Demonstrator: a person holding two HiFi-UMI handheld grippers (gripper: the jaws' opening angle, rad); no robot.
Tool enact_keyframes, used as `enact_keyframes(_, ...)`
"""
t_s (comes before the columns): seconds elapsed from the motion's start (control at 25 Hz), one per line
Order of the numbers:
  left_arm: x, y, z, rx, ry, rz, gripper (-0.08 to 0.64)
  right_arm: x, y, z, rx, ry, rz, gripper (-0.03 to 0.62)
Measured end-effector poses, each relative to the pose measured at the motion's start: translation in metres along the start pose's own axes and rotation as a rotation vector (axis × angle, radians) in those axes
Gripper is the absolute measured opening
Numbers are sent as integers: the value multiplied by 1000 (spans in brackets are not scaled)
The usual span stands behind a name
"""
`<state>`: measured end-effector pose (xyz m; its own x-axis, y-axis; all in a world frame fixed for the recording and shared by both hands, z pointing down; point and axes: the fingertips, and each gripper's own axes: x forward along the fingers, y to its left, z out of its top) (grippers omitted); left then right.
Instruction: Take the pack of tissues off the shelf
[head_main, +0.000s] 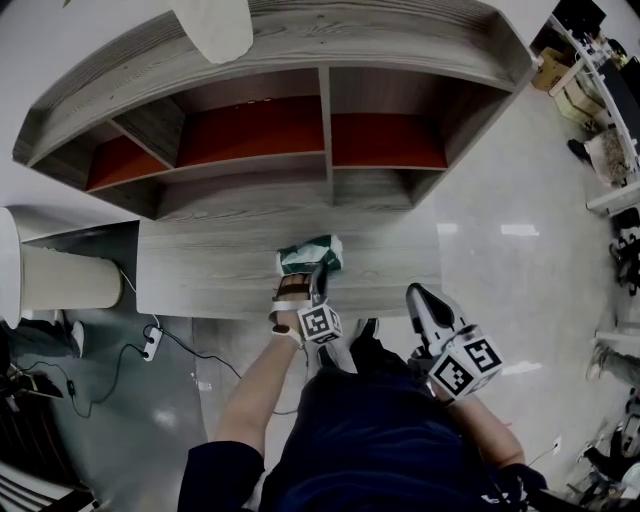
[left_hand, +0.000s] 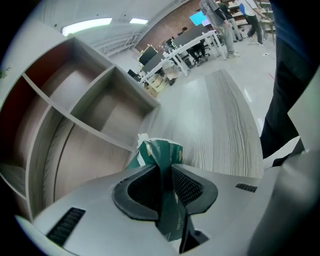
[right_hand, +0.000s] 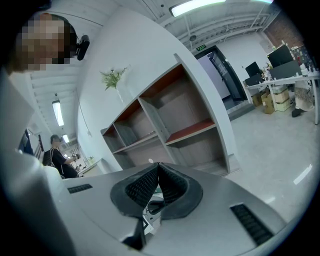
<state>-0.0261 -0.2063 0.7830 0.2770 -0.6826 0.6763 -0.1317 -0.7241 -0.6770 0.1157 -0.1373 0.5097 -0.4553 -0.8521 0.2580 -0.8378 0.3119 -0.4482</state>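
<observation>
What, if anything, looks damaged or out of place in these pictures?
Only the pack of tissues: the left gripper pinches it, so its green wrapper is squashed thin between the jaws. Nothing else stands out.

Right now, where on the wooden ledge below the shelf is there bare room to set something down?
The ledge is bare left of the pack of tissues and right of it. The shelf compartments above look empty. Crowded only at the pack, pinched by the left tool.

Navy short sleeves (head_main: 215, 470) — left gripper (head_main: 318, 272), right gripper (head_main: 420, 297) grey.
</observation>
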Motion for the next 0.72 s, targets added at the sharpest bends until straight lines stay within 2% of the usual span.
enact_keyframes(0.12,-7,5,3,-19,-15,17,120,-1,2,0,2,5,-2,14)
enact_keyframes(0.36,-25,25,5,-95,-44,51,225,3,10,3,-8,-6,16,14)
enact_keyframes(0.6,-54,42,5,-191,-80,67,233,7,24,-1,-14,-6,30,14)
enact_keyframes(0.72,-75,62,8,-278,-113,90,232,9,32,-3,-19,-9,40,14)
